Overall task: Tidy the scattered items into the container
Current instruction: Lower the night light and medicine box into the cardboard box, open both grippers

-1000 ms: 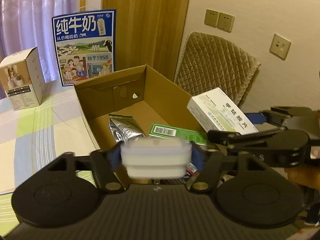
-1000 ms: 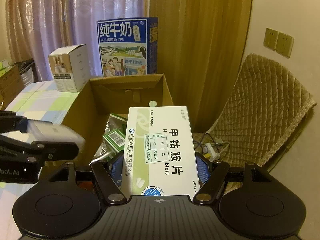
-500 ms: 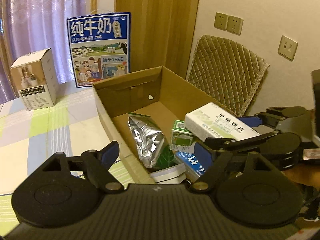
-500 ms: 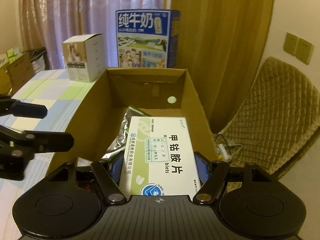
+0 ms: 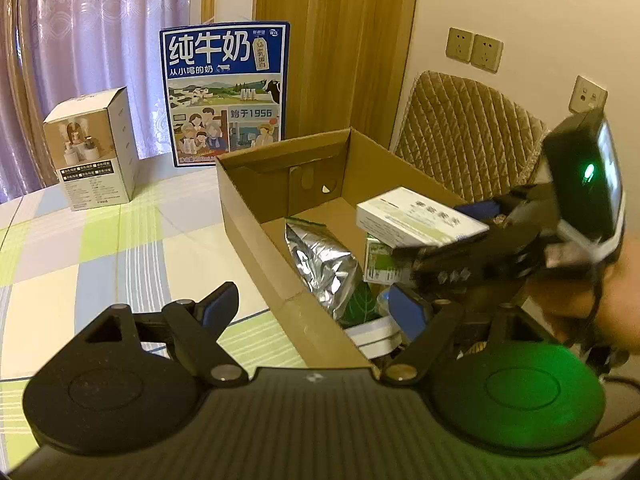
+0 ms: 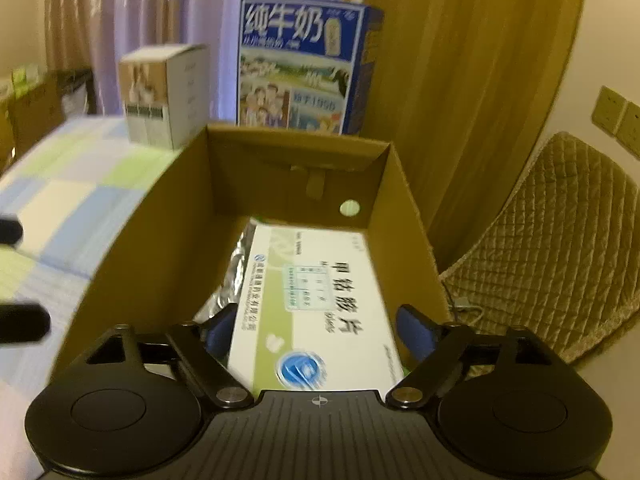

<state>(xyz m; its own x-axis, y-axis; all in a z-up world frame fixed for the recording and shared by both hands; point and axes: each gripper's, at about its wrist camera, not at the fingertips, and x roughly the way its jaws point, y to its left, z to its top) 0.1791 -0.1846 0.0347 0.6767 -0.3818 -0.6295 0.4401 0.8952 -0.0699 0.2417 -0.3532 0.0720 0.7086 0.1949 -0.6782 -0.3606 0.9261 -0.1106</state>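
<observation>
An open cardboard box [image 5: 256, 224] stands on the table. In it lie a silver foil pouch [image 5: 320, 260], a green carton [image 5: 378, 262] and a white round container [image 5: 376, 334]. My left gripper [image 5: 314, 308] is open over the box's near corner and holds nothing. My right gripper [image 6: 318, 332] hangs over the inside of the box, its jaws opening. The white and green medicine box [image 6: 316, 312] lies between them, and the blue pads [image 6: 416, 332] stand off its sides.
A tall blue milk carton [image 5: 224, 96] and a small white product box [image 5: 96, 148] stand behind the cardboard box on the checked tablecloth [image 5: 100, 248]. A quilted chair back [image 5: 460, 136] is to the right. A hand [image 5: 600, 300] carries the right gripper.
My left gripper let the white round container go into the box and drew back to the left. My right gripper came down over the box, and its jaws spread off the medicine box.
</observation>
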